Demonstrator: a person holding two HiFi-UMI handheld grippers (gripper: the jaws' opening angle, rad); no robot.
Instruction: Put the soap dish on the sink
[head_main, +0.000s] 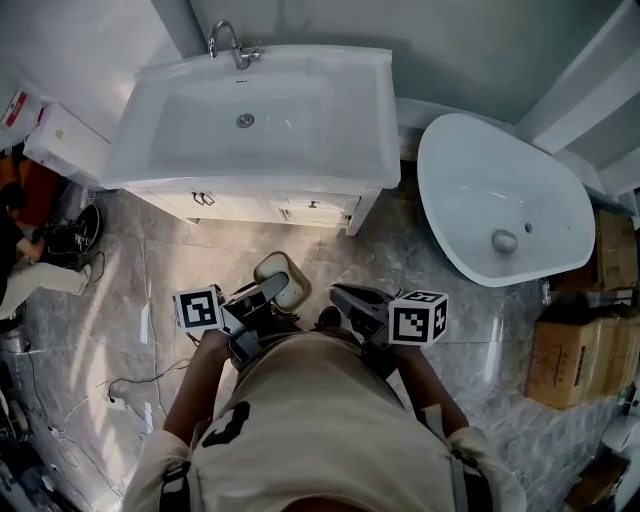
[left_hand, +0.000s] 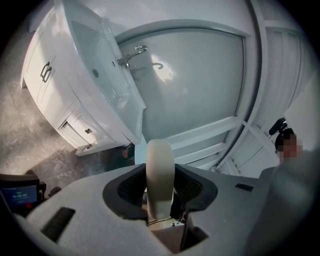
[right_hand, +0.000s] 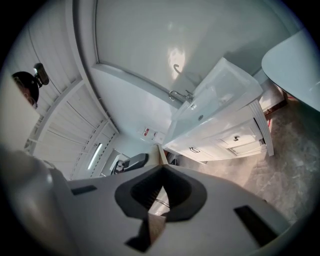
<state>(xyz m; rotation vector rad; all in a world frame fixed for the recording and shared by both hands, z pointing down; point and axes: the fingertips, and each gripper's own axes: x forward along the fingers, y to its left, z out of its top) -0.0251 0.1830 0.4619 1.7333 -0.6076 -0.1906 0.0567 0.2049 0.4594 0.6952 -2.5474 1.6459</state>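
A cream oval soap dish (head_main: 291, 273) is clamped by my left gripper (head_main: 274, 287) just in front of my body, over the marble floor. In the left gripper view the soap dish (left_hand: 160, 172) stands edge-on between the two jaws, and the white sink (left_hand: 97, 70) with its chrome tap (left_hand: 133, 54) lies ahead at the upper left. The sink (head_main: 255, 115) is at the top of the head view, its basin bare. My right gripper (head_main: 347, 297) hangs beside the left, shut with nothing in it. In its own view the right gripper (right_hand: 161, 186) faces the sink (right_hand: 215, 102).
A white cabinet (head_main: 250, 205) with drawers carries the sink. A white bathtub (head_main: 505, 200) stands to the right, cardboard boxes (head_main: 580, 355) beyond it. At the far left are a white box (head_main: 62, 140), a crouching person (head_main: 22, 255) and cables (head_main: 120, 390) on the floor.
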